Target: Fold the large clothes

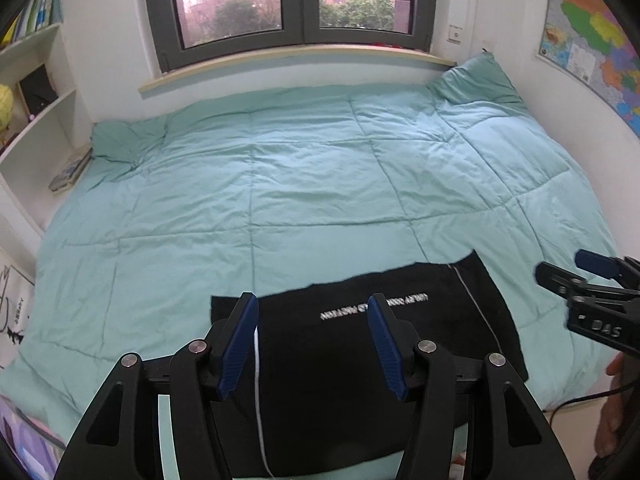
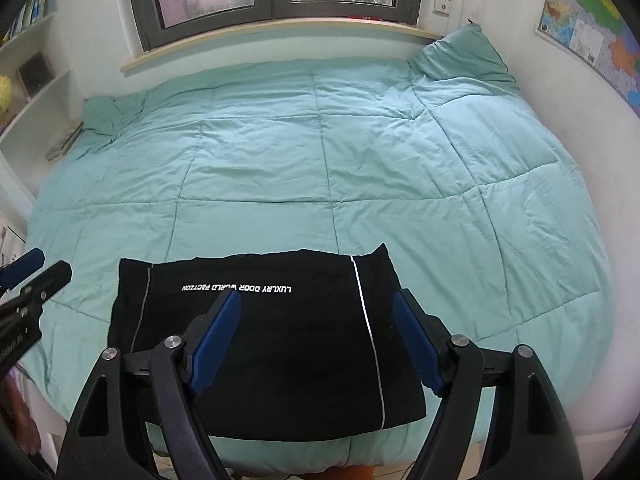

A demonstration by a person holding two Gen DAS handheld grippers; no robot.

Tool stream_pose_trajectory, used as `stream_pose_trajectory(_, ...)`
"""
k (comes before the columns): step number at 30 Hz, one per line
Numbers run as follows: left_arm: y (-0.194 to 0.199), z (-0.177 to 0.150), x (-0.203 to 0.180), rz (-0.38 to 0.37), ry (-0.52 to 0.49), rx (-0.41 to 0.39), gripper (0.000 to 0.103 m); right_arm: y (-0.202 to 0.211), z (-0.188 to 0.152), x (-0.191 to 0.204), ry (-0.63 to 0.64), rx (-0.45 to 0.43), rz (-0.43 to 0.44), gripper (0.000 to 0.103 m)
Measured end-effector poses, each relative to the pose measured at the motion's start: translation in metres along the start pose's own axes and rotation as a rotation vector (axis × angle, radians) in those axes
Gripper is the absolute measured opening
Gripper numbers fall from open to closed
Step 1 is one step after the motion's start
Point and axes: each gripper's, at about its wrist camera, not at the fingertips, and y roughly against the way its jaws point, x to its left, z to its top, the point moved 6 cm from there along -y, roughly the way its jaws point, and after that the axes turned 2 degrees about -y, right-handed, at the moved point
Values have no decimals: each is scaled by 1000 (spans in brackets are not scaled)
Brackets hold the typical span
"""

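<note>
A black garment (image 1: 332, 368) with white side stripes and white lettering lies folded flat into a rectangle at the near edge of the bed; it also shows in the right wrist view (image 2: 280, 344). My left gripper (image 1: 312, 308) is open and empty, held above the garment. My right gripper (image 2: 316, 304) is open and empty, also above the garment. The right gripper appears at the right edge of the left wrist view (image 1: 560, 272), and the left gripper at the left edge of the right wrist view (image 2: 36, 268).
A teal quilt (image 1: 320, 184) covers the whole bed, with a teal pillow (image 1: 476, 80) at the far right corner. White shelves (image 1: 36, 132) stand at the left, a window (image 1: 288, 0) at the back, a wall map (image 1: 596, 44) at the right.
</note>
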Motion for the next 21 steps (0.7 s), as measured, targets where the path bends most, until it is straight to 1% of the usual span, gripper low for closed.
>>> stream_pose_trajectory(3,-2,-6,-6,-3,12,12,59,-3,-4,5,21,1,-11,80)
stream_pose_trajectory(6,-9,-11,-11,14,13,41,59,-8,-8,11,31,16,0,80)
stream_pose_trajectory(14,-28,-20,-16,15,41,116,59,-27,-16,19,16,69,28,80)
stream_pose_trajectory(21,-30,-21,-14,42,23,128,59,-36,-15,22,24,87,36,80)
